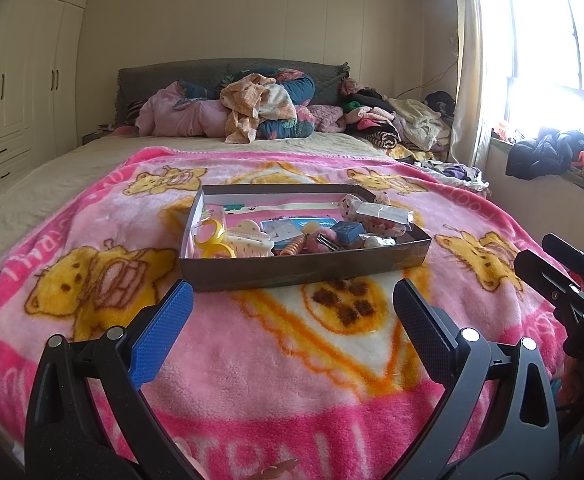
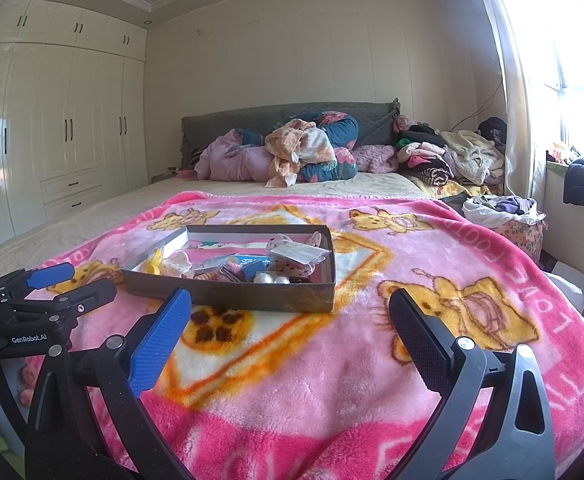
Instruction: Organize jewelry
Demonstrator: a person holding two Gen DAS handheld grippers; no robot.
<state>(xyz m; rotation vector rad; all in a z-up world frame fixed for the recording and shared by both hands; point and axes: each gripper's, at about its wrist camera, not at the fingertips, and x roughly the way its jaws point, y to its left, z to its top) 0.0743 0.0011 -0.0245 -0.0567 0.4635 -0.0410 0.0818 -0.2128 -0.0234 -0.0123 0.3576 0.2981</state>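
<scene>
A shallow dark cardboard tray [image 1: 292, 272] [image 2: 232, 294] lies on the pink bear blanket [image 1: 252, 360]. It holds jumbled jewelry and hair things: yellow rings [image 1: 212, 236], a cream claw clip [image 1: 252, 242], a blue box [image 1: 348, 232], clear packets [image 1: 380, 212], pearl beads [image 2: 268, 279]. My left gripper [image 1: 292, 312] is open and empty, just in front of the tray. My right gripper [image 2: 290, 320] is open and empty, to the tray's near right. Each gripper shows at the edge of the other's view.
The bed stretches back to a grey headboard [image 1: 232, 72] with piled bedding and clothes [image 1: 260, 108]. White wardrobes [image 2: 72, 120] line the left wall. A bright window [image 1: 552, 40] and a bag of clothes [image 2: 504, 208] are on the right.
</scene>
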